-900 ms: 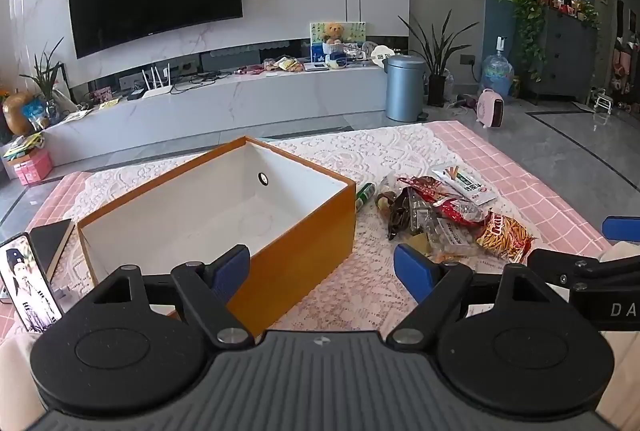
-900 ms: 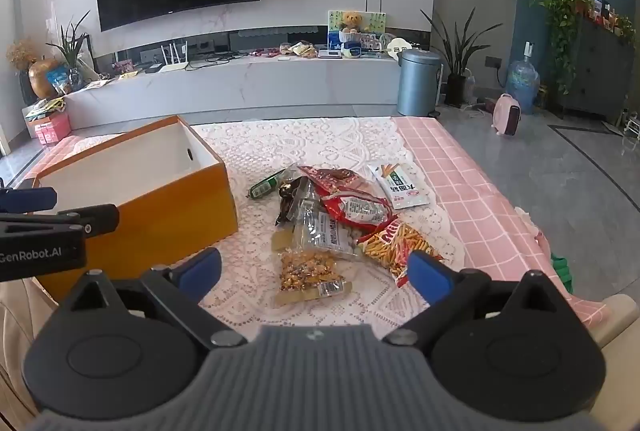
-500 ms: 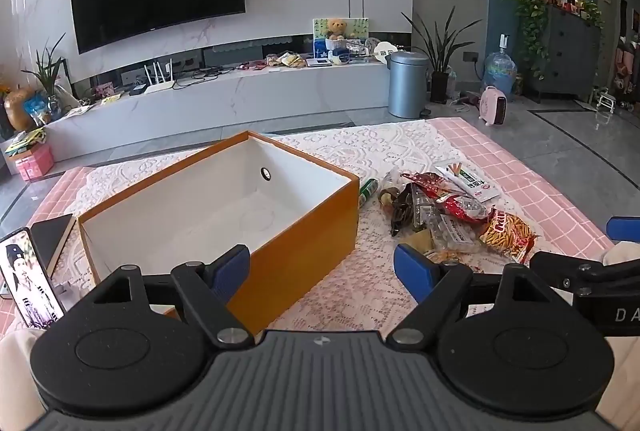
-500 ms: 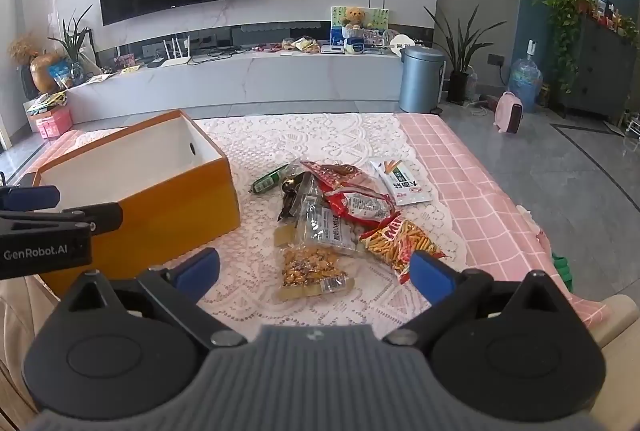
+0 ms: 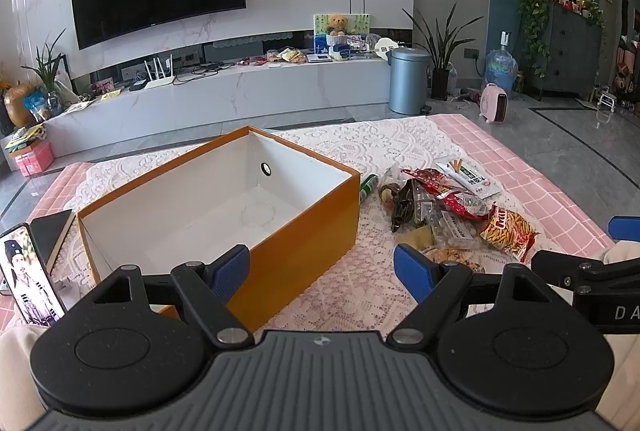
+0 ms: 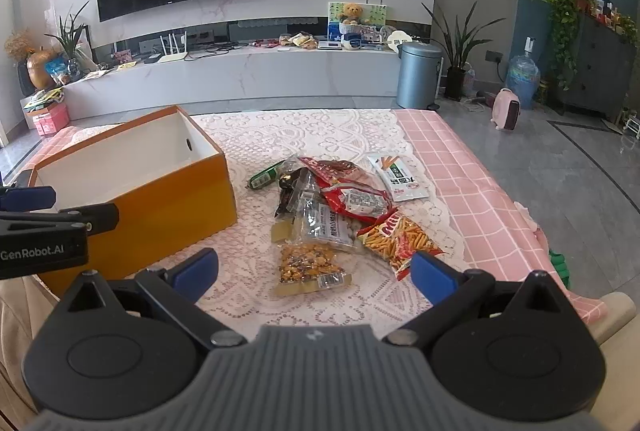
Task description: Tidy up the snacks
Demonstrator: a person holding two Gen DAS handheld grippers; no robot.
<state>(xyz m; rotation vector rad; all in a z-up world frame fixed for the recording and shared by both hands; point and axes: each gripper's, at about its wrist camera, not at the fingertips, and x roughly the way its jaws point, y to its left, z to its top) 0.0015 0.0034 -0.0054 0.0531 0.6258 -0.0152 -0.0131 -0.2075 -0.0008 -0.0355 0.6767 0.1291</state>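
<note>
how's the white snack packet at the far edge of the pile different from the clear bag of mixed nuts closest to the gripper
The white packet is opaque and printed, with orange sticks pictured at its top; the mixed-nut bag is clear, its contents showing. The white packet is long and narrow; the nut bag is squarer and looks fuller. The white packet lies farthest from the right gripper; the nut bag lies right before its open jaws. Both lie flat and sealed on the lace cloth.

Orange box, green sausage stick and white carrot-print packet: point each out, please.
Orange box (image 6: pixel 168 199), right wrist view, front wall.
Green sausage stick (image 6: pixel 265 176), right wrist view, middle.
White carrot-print packet (image 6: pixel 400 178), right wrist view, centre of face.
</note>
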